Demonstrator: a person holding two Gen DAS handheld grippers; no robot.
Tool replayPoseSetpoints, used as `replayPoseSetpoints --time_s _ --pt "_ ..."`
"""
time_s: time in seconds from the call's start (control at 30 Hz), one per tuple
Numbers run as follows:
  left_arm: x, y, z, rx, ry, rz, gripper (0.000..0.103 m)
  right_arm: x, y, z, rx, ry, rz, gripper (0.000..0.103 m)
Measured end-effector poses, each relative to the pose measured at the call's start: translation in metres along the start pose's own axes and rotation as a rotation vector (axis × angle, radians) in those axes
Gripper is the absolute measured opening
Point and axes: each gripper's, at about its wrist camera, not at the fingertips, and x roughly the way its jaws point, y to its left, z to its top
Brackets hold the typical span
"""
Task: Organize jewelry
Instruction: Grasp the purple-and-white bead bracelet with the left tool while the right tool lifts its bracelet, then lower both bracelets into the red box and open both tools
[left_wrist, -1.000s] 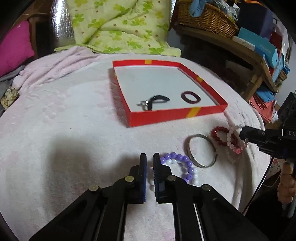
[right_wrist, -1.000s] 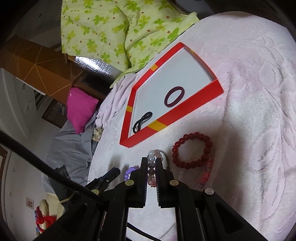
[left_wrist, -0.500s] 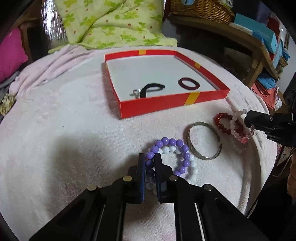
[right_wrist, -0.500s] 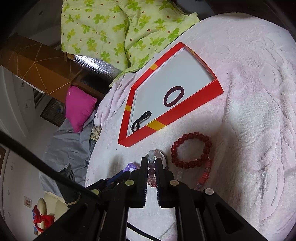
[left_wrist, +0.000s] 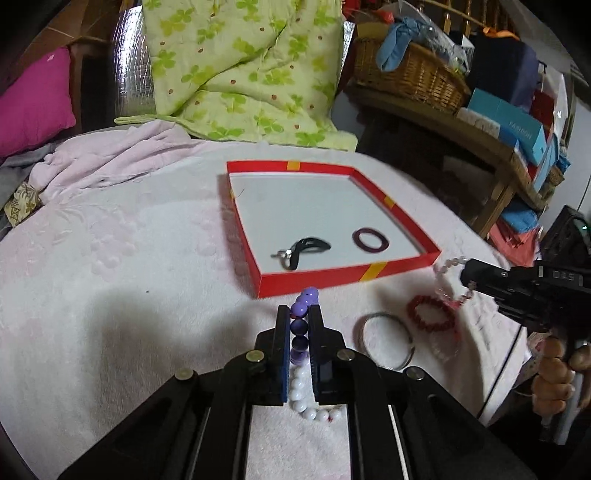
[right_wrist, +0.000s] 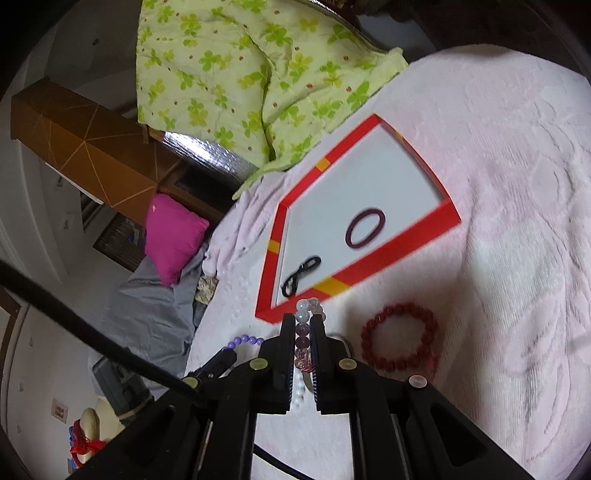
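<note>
My left gripper (left_wrist: 298, 312) is shut on a purple beaded bracelet (left_wrist: 303, 302), raised off the pink cloth; a white beaded strand (left_wrist: 301, 391) shows below, between the fingers. My right gripper (right_wrist: 300, 321) is shut on a pale pink and mauve beaded bracelet (right_wrist: 308, 307), seen dangling in the left wrist view (left_wrist: 448, 266). The red shallow box (left_wrist: 317, 278) lies just beyond, holding a dark purple ring bangle (left_wrist: 370, 240) and a black cord piece (left_wrist: 306, 247). A red beaded bracelet (right_wrist: 400, 341) and a silver bangle (left_wrist: 384, 343) lie on the cloth.
A green floral quilt (left_wrist: 236, 66) is heaped behind the box. A magenta cushion (left_wrist: 33, 103) sits at far left. A wicker basket (left_wrist: 410, 77) and boxes stand on a wooden shelf at right. The cloth's edge drops off at right, near a hand (left_wrist: 554, 380).
My left gripper closed in on the purple bracelet and lifted it off the cloth, tilting up toward the box. The right gripper kept its bracelet and hardly moved.
</note>
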Motion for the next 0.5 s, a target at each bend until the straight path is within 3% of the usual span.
replayPoseSetpoints --time_s 0.2,0.5 --pt "-0.003 -0.003 0.023 -0.01 -0.034 -0.034 0.009 0.009 0.003 0.024 -0.015 -0.054 0.002 0.009" --pt "0.021 -0.022 0.084 0.043 -0.094 0.0 0.009 0.037 0.006 0.061 -0.017 -0.086 -0.039 0.009"
